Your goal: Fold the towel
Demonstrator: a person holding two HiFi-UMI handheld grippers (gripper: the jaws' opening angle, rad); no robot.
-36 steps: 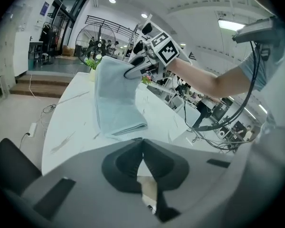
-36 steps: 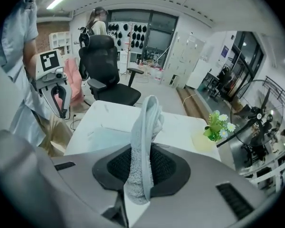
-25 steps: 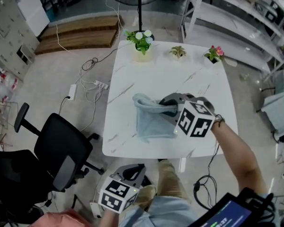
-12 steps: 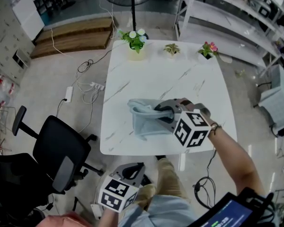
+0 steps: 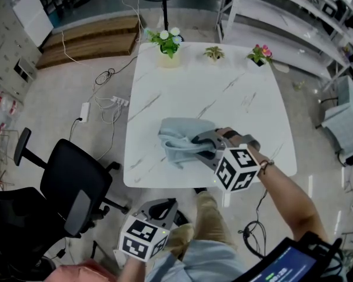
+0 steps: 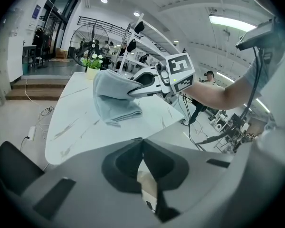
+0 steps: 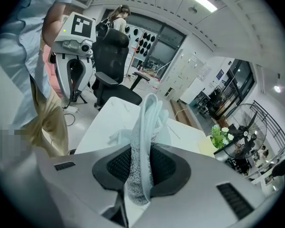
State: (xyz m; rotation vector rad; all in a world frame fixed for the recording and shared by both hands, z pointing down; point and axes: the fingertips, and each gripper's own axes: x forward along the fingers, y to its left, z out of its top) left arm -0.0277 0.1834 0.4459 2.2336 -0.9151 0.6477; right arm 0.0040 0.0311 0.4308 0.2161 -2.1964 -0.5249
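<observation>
right gripper [image 7: 141,169] fingers pinch the pale blue towel [image 5: 179,131], its doubled edge upright, bulk stretching leftward across the table [image 5: 223,93]; left gripper [image 6: 142,144] fingers pressed together, empty.

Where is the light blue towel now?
In the head view, the light blue cloth towel lies bunched on the white marble table, towards its near edge, pinched by the right gripper.
</observation>
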